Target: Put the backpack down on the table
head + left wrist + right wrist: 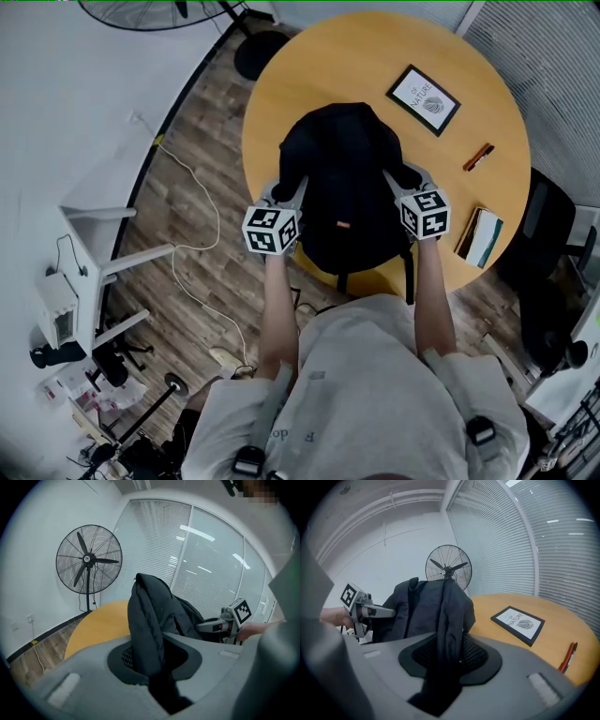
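A black backpack (345, 187) is held upright over the near half of the round wooden table (309, 84), its lower end overlapping the table's near edge. I cannot tell whether it rests on the top. My left gripper (296, 186) is shut on a fold of the pack's left side, and black fabric (152, 620) runs down between its jaws (157, 660). My right gripper (395, 178) is shut on the pack's right side, where a fold of fabric (445, 611) is pinched (447, 656). A strap (410, 272) dangles below the table edge.
A framed picture (424, 98), a reddish pen (478, 157) and a book (480, 237) lie on the table's right side. A black chair (544, 234) stands to the right. A standing fan (89, 559) is beyond the table, and a white cable (187, 253) crosses the wooden floor.
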`<state>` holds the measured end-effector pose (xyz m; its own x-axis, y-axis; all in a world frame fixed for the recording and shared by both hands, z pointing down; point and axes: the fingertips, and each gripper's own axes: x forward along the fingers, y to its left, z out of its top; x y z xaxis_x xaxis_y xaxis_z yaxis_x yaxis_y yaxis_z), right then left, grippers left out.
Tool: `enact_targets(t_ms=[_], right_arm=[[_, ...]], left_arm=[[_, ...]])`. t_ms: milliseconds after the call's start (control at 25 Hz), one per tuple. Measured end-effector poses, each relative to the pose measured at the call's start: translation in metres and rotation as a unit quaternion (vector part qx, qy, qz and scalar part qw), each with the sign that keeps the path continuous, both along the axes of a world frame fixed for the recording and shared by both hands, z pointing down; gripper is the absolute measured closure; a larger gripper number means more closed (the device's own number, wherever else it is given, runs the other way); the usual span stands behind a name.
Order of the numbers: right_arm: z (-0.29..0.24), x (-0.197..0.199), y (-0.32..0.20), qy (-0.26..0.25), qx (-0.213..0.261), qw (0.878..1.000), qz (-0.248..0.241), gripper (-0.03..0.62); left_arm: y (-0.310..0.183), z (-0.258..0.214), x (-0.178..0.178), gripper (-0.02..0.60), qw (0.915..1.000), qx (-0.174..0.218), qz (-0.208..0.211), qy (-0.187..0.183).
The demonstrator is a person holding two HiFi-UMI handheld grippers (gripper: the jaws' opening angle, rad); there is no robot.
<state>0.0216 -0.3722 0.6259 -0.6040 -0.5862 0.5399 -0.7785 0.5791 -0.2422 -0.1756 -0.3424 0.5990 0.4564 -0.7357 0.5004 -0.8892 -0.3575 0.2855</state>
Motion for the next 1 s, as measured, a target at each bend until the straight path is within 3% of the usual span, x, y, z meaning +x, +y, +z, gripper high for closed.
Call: enact_targets(t_ms=[280,520,1000], right_arm=[[0.021,-0.003,-0.012,0.029,-0.003,0.999,-0.026,0.461],[0.037,-0.01,-0.02,0.118,0.016,0.99,-0.082,0.448],[0.073,-0.007,-0.032,0.125,-0.049,0.988,-0.081,0.444]], left_arm=[[-0.013,0.021,-0.007,0.507,0.9997,-0.018,0.013,-0.01],[-0.019,0.033,-0.009,0.502,0.9985,-0.032,0.027,-0.037],[-0.032,0.066,-0.019,0.492,0.9967,-0.069,0.019,-0.04]])
